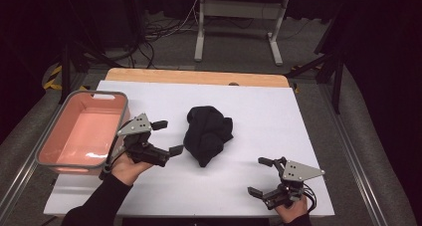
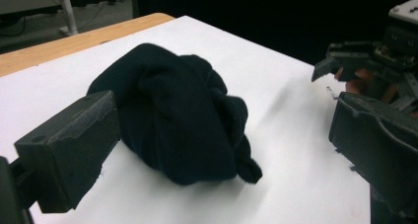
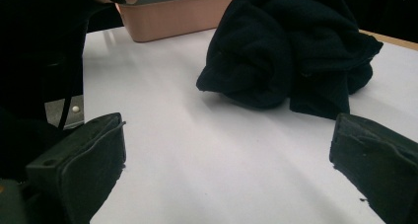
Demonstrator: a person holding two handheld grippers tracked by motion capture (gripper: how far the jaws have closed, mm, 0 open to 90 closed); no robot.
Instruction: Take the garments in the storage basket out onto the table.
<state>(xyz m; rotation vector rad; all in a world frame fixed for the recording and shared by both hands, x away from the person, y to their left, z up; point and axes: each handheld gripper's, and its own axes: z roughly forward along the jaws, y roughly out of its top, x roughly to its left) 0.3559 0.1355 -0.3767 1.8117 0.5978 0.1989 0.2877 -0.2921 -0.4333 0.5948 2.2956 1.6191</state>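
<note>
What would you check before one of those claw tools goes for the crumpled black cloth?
1. Left gripper jaws open wide: ok.
2. Nothing caught between its jaws: ok.
3. Black cloth lies free on the white tabletop, just beyond that gripper: ok.
4. Right gripper open and well apart from the cloth: ok.
5. Pink bin sits upright at the left with nothing visible inside: ok.
6. Whether the cloth is one piece or several: cannot tell.

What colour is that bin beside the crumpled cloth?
The bin is salmon pink with a grey rim, clearest in the high view.
</note>
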